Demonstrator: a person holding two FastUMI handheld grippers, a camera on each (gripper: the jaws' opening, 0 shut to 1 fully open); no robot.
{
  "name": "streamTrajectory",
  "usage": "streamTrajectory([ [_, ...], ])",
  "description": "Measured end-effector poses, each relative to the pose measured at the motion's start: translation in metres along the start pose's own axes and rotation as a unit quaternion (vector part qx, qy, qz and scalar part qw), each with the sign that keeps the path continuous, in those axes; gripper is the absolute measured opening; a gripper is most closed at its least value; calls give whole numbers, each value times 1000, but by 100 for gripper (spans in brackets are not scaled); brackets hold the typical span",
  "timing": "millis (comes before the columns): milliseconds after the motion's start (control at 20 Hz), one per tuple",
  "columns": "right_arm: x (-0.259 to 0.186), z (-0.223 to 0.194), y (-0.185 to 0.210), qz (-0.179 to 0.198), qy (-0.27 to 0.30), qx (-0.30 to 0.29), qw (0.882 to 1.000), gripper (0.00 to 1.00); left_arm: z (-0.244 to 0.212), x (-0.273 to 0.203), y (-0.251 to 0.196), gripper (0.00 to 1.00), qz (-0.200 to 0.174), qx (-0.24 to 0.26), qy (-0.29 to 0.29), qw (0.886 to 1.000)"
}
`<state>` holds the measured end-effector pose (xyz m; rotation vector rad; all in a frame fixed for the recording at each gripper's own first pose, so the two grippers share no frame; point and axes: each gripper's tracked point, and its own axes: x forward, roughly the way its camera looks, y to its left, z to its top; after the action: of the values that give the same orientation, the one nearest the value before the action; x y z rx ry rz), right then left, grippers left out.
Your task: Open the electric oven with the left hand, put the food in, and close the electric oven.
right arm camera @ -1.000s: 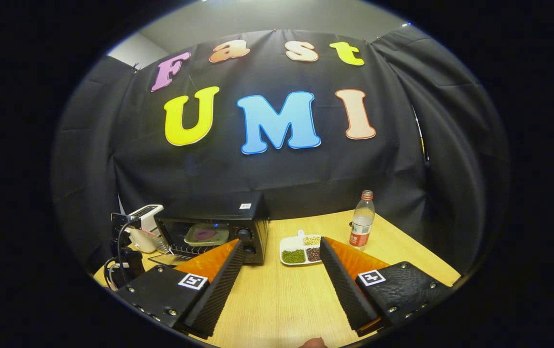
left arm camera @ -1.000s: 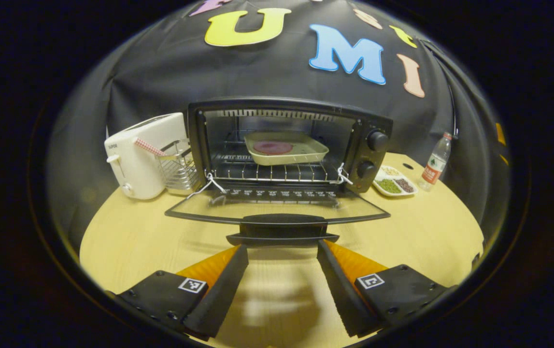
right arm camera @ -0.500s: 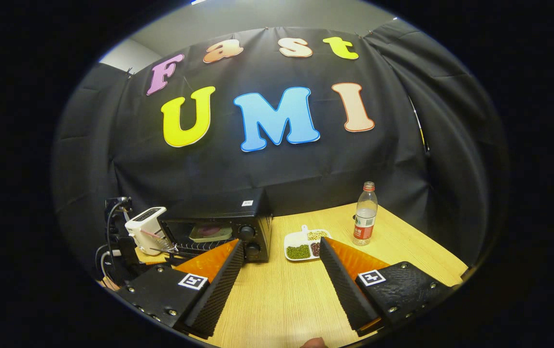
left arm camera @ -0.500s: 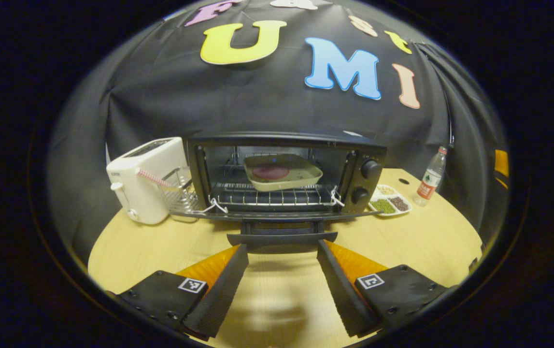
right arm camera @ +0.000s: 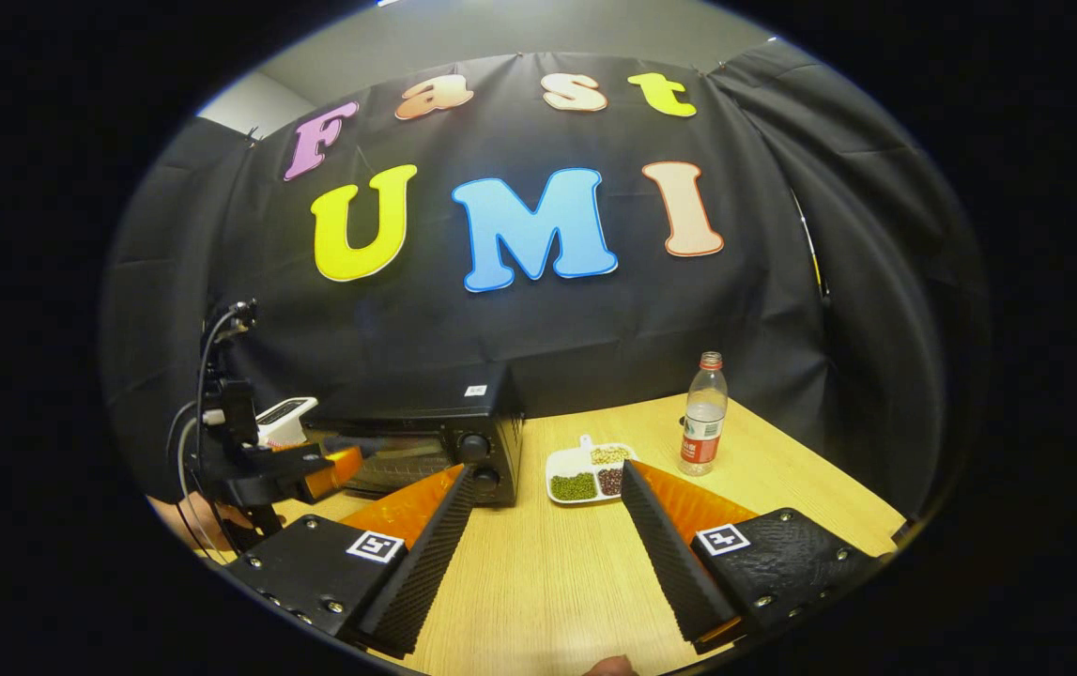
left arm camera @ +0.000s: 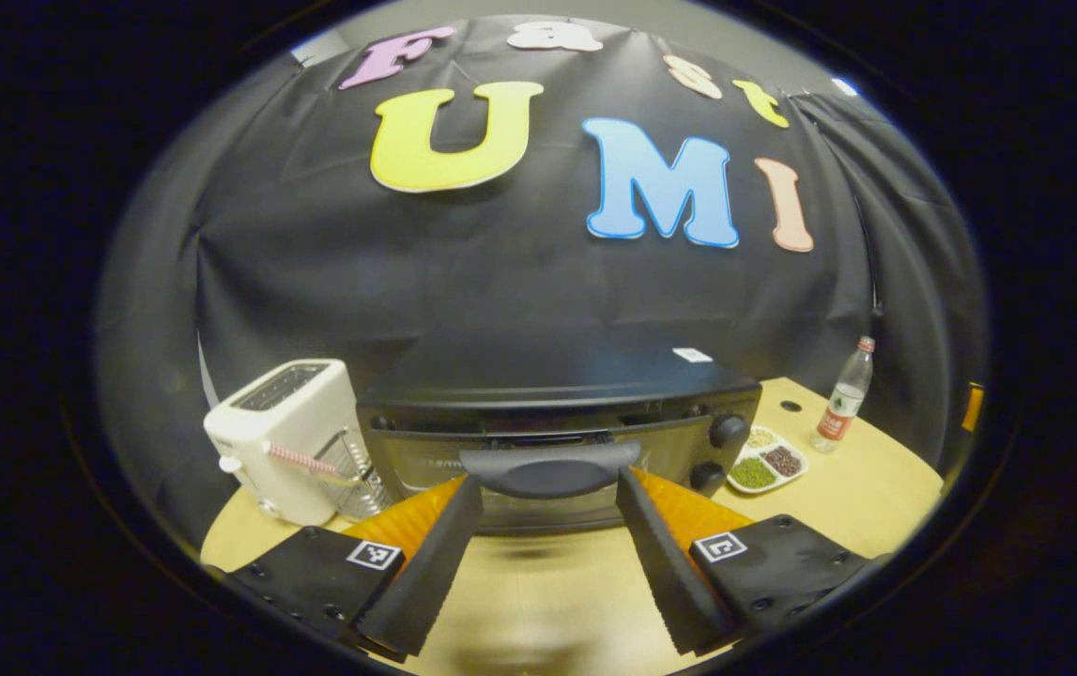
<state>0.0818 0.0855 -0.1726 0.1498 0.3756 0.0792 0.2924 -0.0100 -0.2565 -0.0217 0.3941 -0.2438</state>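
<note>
The black electric oven [left arm camera: 557, 385] stands on the wooden table [left arm camera: 867, 488]. Its glass door [left arm camera: 425, 460] is up against the front, shut or very nearly so. The door's handle [left arm camera: 547, 467] lies across the tips of my left gripper [left arm camera: 547, 483], which is open and spread about as wide as the handle. The food tray is hidden behind the door. In the right gripper view the oven [right arm camera: 444, 427] sits at the left with the left gripper [right arm camera: 346, 458] at its door. My right gripper [right arm camera: 543, 488] hovers open over the table, holding nothing.
A white toaster [left arm camera: 280, 441] and a wire rack [left arm camera: 355, 465] stand left of the oven. Right of it are a divided plate of beans [left arm camera: 763, 465] and a plastic bottle [left arm camera: 843, 404]. A hand [right arm camera: 191, 521] holds the left gripper.
The oven door swung up from lying flat open to almost shut, with my left gripper rising under its handle. The tray of food went out of sight. My right gripper hardly moved.
</note>
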Motion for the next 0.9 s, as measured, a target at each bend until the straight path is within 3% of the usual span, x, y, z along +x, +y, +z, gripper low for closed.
streamTrajectory([
  [200,-11,20,-10,0,-22,3,1000,98,46,-39,-20,97,-9,5,-55,998],
  [450,-38,46,-26,14,-44,-23,999,98,80,-124,-56,100,-3,-14,-110,994],
  [650,-69,64,-39,31,-74,-56,995,97,88,-190,-75,97,26,-3,-131,991],
  [900,-103,72,-55,42,-103,-70,991,98,89,-263,-96,100,55,-7,-150,987],
])
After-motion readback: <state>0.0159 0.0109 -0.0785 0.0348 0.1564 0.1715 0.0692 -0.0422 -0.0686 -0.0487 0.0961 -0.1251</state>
